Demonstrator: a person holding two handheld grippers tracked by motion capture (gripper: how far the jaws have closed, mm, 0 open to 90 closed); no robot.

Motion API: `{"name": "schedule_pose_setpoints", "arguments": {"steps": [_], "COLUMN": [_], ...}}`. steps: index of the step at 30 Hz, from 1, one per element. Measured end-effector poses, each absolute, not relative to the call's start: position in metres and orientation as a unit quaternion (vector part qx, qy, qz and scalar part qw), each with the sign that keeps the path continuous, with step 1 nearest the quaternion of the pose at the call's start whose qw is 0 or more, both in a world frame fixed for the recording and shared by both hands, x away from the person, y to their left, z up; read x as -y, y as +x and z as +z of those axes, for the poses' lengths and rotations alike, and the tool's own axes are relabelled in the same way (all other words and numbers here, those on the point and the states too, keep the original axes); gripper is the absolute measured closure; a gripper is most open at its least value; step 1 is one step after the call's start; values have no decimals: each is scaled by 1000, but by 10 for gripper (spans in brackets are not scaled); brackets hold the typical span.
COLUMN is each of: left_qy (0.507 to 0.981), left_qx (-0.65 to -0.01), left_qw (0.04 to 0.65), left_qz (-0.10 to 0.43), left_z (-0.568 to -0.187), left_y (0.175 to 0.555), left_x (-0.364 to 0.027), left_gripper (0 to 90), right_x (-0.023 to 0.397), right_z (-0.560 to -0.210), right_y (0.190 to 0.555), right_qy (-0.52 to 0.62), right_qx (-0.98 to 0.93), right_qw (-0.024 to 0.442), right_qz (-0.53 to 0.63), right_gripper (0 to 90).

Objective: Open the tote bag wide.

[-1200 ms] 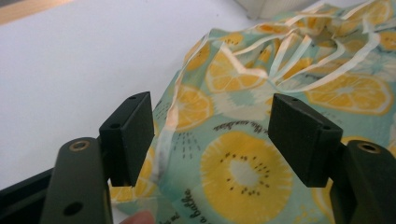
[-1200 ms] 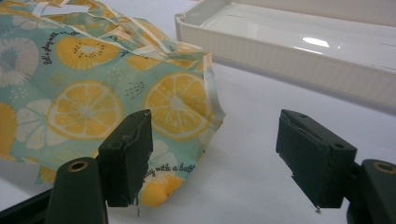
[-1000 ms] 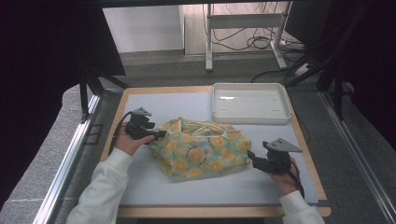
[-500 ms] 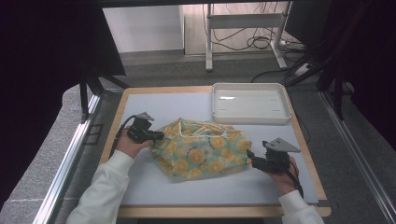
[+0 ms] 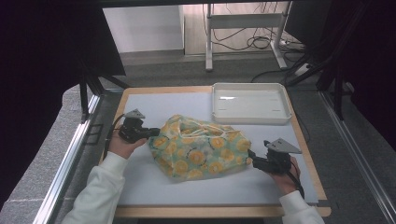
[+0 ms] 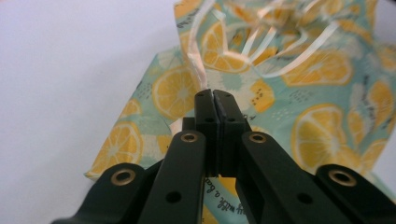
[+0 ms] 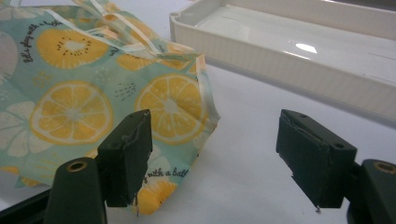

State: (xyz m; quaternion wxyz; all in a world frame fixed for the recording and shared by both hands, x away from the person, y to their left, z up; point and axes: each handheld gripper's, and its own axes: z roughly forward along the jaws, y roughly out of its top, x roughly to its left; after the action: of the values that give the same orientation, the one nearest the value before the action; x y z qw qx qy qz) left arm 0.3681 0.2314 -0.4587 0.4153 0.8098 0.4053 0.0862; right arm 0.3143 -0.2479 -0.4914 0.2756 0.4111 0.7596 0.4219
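High view: a drawstring bag of pale green cloth printed with orange lemon slices lies crumpled in the middle of the pale grey mat, which covers a wooden-edged table. Behind it, just apart from the bag, stands a shallow white plastic tray. Your left gripper meets the bag's left edge; your right gripper sits at its right edge.

Left gripper view: your jaws have just been closing and now stand pressed together. The tips sit right at a fold of the lemon cloth by a pale ribbon drawstring. A thin edge of cloth seems to be caught between them, though the pinch itself is hard to make out.

Right gripper view: your jaws are spread wide. The left jaw lies just over the bag's corner; the right jaw is over bare mat. Nothing is between the pads.

The step in hand looks like taking hold of the bag at both ends. Next, you probably need to move the right gripper onto the bag's corner and close on it before lifting or spreading the cloth.
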Motion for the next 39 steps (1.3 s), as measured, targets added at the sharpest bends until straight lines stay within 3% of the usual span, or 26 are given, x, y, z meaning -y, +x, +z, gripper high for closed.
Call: {"name": "schedule_pose_setpoints", "arguments": {"steps": [13, 25, 39], "left_qy": [803, 806, 802], "left_qx": [-400, -389, -393], "left_qw": [438, 441, 447], "left_qz": [63, 61, 56], "left_z": [-455, -454, -454], "left_y": [368, 368, 370], "left_x": [-235, -229, -233], "left_gripper": [900, 900, 900], "right_x": [232, 191, 170], "right_z": [-467, -446, -452], "right_y": [318, 347, 389], "right_qy": [390, 376, 383], "right_qx": [-760, -768, -786], "right_qw": [270, 251, 208], "right_qz": [445, 453, 438], "right_gripper": [268, 267, 268]}}
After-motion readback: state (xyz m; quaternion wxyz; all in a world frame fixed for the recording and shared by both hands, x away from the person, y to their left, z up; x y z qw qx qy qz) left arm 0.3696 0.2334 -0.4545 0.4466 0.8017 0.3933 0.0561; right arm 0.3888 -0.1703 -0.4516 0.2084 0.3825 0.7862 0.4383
